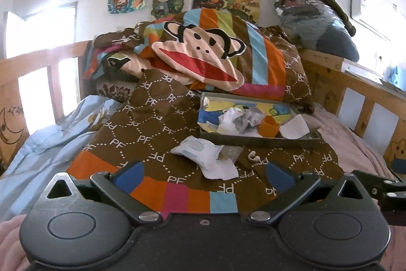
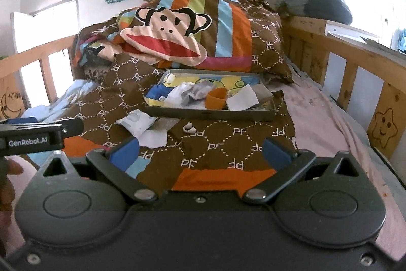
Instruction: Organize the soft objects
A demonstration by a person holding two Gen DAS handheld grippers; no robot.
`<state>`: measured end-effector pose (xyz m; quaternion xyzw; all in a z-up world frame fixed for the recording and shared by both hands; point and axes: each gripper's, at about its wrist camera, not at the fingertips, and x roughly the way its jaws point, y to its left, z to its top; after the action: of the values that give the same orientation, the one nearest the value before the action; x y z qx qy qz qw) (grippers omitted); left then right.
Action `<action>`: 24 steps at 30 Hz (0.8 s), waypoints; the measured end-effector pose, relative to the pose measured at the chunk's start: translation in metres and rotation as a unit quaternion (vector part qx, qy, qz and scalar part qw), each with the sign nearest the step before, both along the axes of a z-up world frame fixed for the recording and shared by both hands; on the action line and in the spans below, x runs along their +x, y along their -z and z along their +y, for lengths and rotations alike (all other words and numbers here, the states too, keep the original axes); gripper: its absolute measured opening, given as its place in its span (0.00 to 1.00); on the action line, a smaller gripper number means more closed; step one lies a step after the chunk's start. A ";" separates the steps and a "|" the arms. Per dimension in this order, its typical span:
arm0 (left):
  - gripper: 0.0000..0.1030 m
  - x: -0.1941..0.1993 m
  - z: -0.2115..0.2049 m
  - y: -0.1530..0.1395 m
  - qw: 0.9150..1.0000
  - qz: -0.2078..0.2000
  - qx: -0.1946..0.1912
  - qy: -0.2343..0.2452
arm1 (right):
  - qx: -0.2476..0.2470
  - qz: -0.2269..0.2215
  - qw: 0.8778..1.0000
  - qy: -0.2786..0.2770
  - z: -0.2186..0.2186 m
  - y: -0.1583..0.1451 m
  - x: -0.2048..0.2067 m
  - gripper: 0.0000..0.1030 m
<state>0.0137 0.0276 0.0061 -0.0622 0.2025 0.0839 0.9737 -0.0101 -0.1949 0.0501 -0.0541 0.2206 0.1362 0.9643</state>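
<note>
- Hovering low over the brown quilt (image 1: 152, 133), I hold my left gripper (image 1: 203, 177) level, its blue pads (image 1: 130, 175) spread wide apart with nothing between them.
- My right gripper (image 2: 200, 151) sits beside it at about the same height, also pointing toward the head of the bed, jaws wide apart and empty.
- In the right wrist view, the left gripper's black side shows at the left edge, and part of a hand (image 2: 7, 184) is visible just below it.
- The grey tray (image 1: 253, 141) rests on the quilt ahead of both grippers; I take it as my landmark.
- Inside the tray lie crumpled white and grey cloth (image 1: 241, 120), an orange cup (image 1: 269, 126) tipped on its side, and a white sheet (image 1: 294, 127) toward the tray's right end.
- Just in front of the tray's left corner, a white soft packet (image 1: 198, 151) lies on the quilt, with a white scrap (image 1: 220, 169) touching its near side.
- A small white curled thing (image 1: 254, 157) lies near the tray's front wall; I cannot tell what it is.
- Behind the tray, a monkey-face pillow (image 1: 200, 52) leans on piled striped bedding.
- Wooden rails (image 1: 355, 83) run along the bed to the tray's right.
</note>
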 end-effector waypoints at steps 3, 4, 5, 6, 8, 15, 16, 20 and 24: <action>0.99 0.000 -0.005 0.001 1.000 0.000 0.008 0.009 | -0.005 -0.001 1.000 0.001 0.000 0.000 0.000 1.00; 0.99 0.001 -0.006 0.001 1.000 0.001 0.009 0.012 | -0.003 -0.001 1.000 0.002 -0.001 -0.001 0.000 1.00; 0.99 0.001 -0.006 0.001 1.000 0.001 0.010 0.014 | 0.000 -0.001 1.000 0.004 -0.002 -0.001 0.000 1.00; 0.99 0.001 -0.007 0.001 1.000 0.002 0.011 0.014 | 0.003 -0.001 1.000 0.005 -0.005 -0.002 0.002 1.00; 0.99 0.001 -0.007 0.002 1.000 0.002 0.012 0.014 | 0.009 0.002 1.000 0.008 -0.008 -0.001 0.004 1.00; 0.99 0.001 -0.007 0.002 1.000 0.002 0.012 0.015 | 0.022 0.007 0.999 0.027 -0.011 0.003 0.006 1.00; 0.99 0.001 -0.007 0.002 1.000 0.002 0.012 0.015 | 0.023 0.007 0.999 0.029 -0.012 0.004 0.006 1.00; 0.99 0.001 -0.007 0.002 1.000 0.002 0.013 0.015 | 0.023 0.010 0.999 0.030 -0.010 0.006 0.006 1.00; 0.99 0.001 -0.008 0.002 1.000 0.003 0.013 0.015 | 0.024 0.011 0.999 0.032 -0.009 0.006 0.005 1.00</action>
<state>0.0149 0.0200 0.0040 -0.0461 0.2047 0.0724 0.9751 -0.0049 -0.2036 0.0440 -0.0227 0.2291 0.1111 0.9668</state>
